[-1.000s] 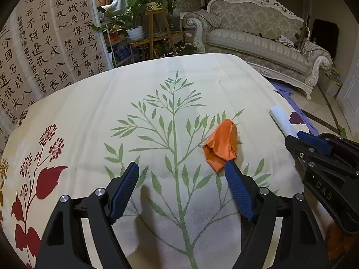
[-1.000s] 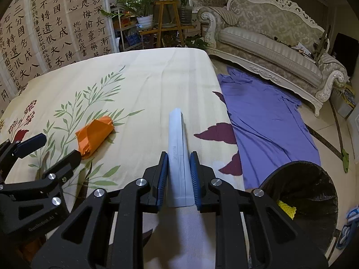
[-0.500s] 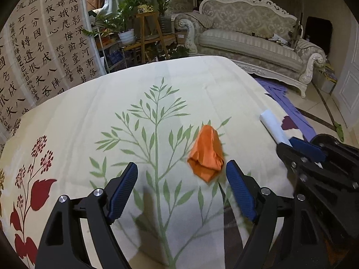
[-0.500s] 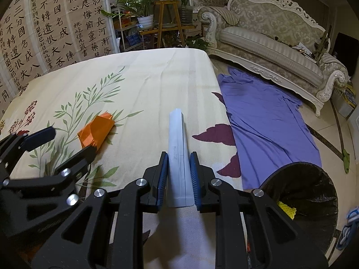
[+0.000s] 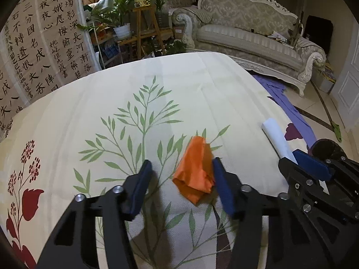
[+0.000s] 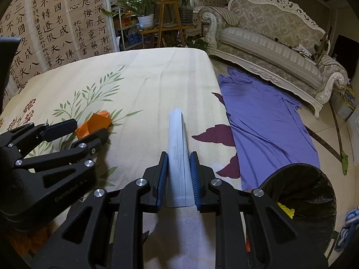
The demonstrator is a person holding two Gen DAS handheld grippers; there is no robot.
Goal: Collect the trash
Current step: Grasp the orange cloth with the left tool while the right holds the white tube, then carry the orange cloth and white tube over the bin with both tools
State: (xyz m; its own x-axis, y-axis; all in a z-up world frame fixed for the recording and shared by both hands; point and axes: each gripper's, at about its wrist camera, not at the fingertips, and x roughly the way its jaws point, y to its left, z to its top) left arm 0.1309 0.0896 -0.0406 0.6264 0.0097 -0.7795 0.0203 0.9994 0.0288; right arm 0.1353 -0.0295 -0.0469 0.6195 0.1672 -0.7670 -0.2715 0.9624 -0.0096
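Two grippers over floral bedsheet (image 5: 179,85); both handles cut off by lower frame edges. Left gripper (image 5: 181,181) closing, jaws apart around crumpled orange wrapper (image 5: 195,172) on sheet, one pad at its edge, contact unclear through blur; wrapper half hidden behind that gripper from right wrist. Right gripper (image 6: 178,177) clenched on flat white packet (image 6: 178,157), printing too small to read. Black-lined trash bin (image 6: 309,192) beside bed, partly cropped, something yellow inside; purple cloth (image 6: 269,121) on floor; sofa (image 6: 280,51) beyond.

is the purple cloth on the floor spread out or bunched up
Spread out: the purple cloth lies mostly flat on the tiled floor, with only a few wrinkles.
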